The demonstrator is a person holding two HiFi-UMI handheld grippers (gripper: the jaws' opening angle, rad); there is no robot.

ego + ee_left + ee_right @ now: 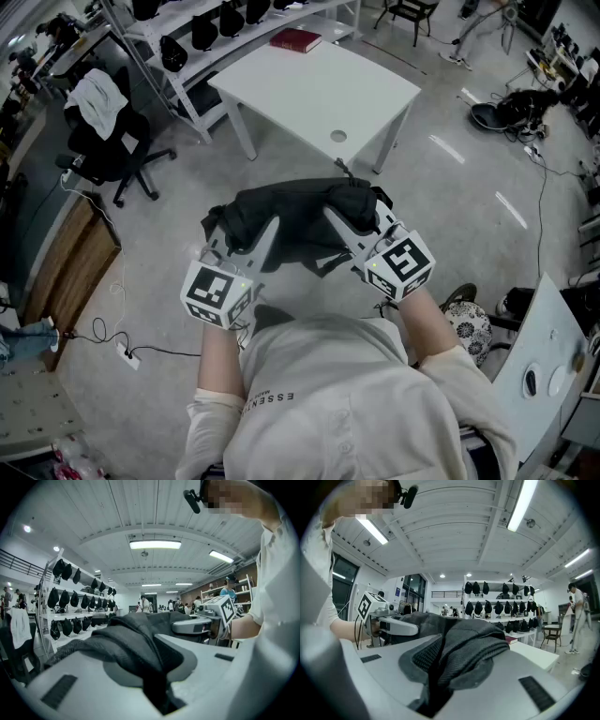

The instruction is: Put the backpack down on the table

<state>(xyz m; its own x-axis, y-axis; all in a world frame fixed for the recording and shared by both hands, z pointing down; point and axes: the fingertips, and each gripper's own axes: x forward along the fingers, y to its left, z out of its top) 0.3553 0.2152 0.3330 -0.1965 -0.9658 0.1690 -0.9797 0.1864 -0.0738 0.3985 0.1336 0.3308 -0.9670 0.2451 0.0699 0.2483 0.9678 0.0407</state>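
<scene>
Workshop floor w/ racks of dark bags at upper left; white counter (pixel 309 94) stands upper centre of the head view. Backpack (pixel 300 220) hangs mid-frame, off the counter and well short of it. Left tool (pixel 242 234) and right tool (pixel 354 211) are each clenched on a fold of its fabric. Best approach: carry it fwd w/ both tools level, lower till the base sits flat near the counter's middle, away from the edges, then let go.

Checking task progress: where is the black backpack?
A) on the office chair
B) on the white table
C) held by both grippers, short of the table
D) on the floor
C: left gripper and right gripper both clamp the backpack above the floor, short of the white table.
</scene>
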